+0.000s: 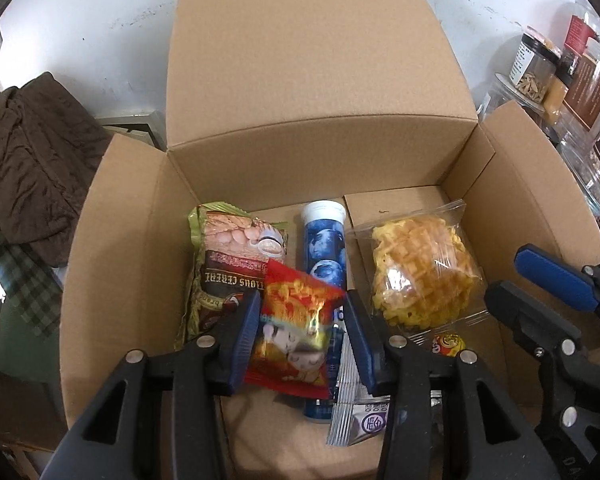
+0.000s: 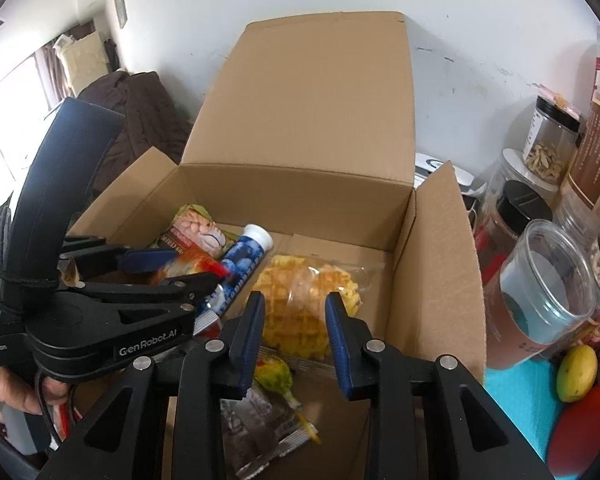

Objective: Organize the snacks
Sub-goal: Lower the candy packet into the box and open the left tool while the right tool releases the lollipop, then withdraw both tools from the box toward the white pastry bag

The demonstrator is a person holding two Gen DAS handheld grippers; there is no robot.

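Observation:
An open cardboard box (image 1: 308, 160) holds snacks: a green-brown cereal bag (image 1: 224, 264), a blue tube with a white cap (image 1: 324, 240), a clear bag of yellow waffle snack (image 1: 420, 272) and silver-purple sachets (image 1: 360, 412). My left gripper (image 1: 304, 320) is shut on a red snack packet (image 1: 296, 332) and holds it inside the box, over the tube. My right gripper (image 2: 294, 320) is open and empty above the waffle bag (image 2: 308, 308), at the box's near right. The left gripper also shows in the right wrist view (image 2: 180, 268).
Jars and clear containers (image 2: 548, 152) stand right of the box, with a clear cup (image 2: 548, 284) and a yellow fruit (image 2: 578, 372) on a teal mat. Brown cloth (image 1: 28, 168) lies to the left. A yellow-green candy (image 2: 274, 374) and a grey sachet (image 2: 256, 428) lie in the box's near part.

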